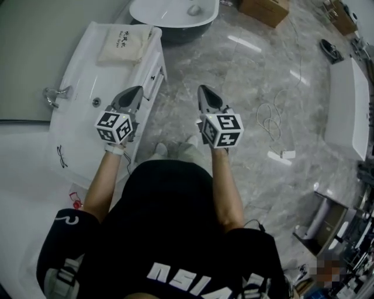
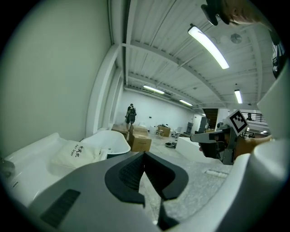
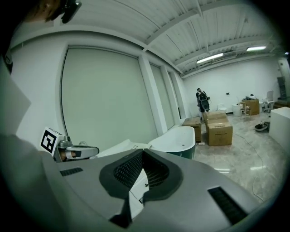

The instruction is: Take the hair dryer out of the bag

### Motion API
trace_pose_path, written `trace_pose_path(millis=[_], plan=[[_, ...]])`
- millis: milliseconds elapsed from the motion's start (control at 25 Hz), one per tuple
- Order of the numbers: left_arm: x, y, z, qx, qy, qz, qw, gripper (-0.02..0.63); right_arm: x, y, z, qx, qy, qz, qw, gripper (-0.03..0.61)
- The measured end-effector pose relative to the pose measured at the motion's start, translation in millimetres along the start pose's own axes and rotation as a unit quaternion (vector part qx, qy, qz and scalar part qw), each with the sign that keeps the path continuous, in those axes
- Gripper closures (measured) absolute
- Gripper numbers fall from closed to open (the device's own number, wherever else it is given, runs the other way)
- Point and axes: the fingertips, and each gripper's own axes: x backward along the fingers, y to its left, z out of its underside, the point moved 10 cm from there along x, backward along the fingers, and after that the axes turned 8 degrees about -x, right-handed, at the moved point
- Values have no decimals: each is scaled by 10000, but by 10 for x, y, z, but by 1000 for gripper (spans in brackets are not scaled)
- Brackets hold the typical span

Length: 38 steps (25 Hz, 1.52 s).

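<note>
A cream cloth bag (image 1: 124,44) with dark print lies on the far end of the white vanity top (image 1: 82,117); in the left gripper view the bag (image 2: 74,154) is low on the left. No hair dryer shows in any view. My left gripper (image 1: 135,91) hangs over the vanity's right edge, well short of the bag, jaws shut and empty (image 2: 145,156). My right gripper (image 1: 204,90) is level with it over the marble floor, also shut and empty (image 3: 142,154). Each gripper shows in the other's view: the right one (image 2: 222,141), the left one (image 3: 68,150).
A chrome faucet (image 1: 55,93) and a sink basin sit on the vanity. A white bathtub (image 1: 175,13) stands beyond it, with cardboard boxes (image 1: 266,9) behind. A white cable and power strip (image 1: 274,131) lie on the floor. A long white fixture (image 1: 347,111) stands at right.
</note>
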Motion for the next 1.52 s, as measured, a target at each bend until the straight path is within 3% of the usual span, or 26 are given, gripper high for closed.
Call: trace_pose_path(millis=[200, 520, 800, 1240, 1520], plan=[[-363, -28, -239, 119, -135, -416, 9990, 615, -302, -340, -277, 139, 145, -494, 9986, 581], [-565, 132, -305, 241, -60, -980, 9949, 615, -866, -545, -328, -302, 520, -1170, 9913, 581], [-708, 948, -171, 461, -72, -1254, 9910, 615, -1725, -459, -356, -471, 699, -1346, 9873, 581], [-1136, 2449, -285, 681, -92, -949, 9931, 615, -3119, -7, -785, -372, 723, -1173, 9898, 581], [-1259, 2857, -254, 775, 53, -960, 9923, 615, -3616, 78, -879, -201, 896, -1198, 9886, 581]])
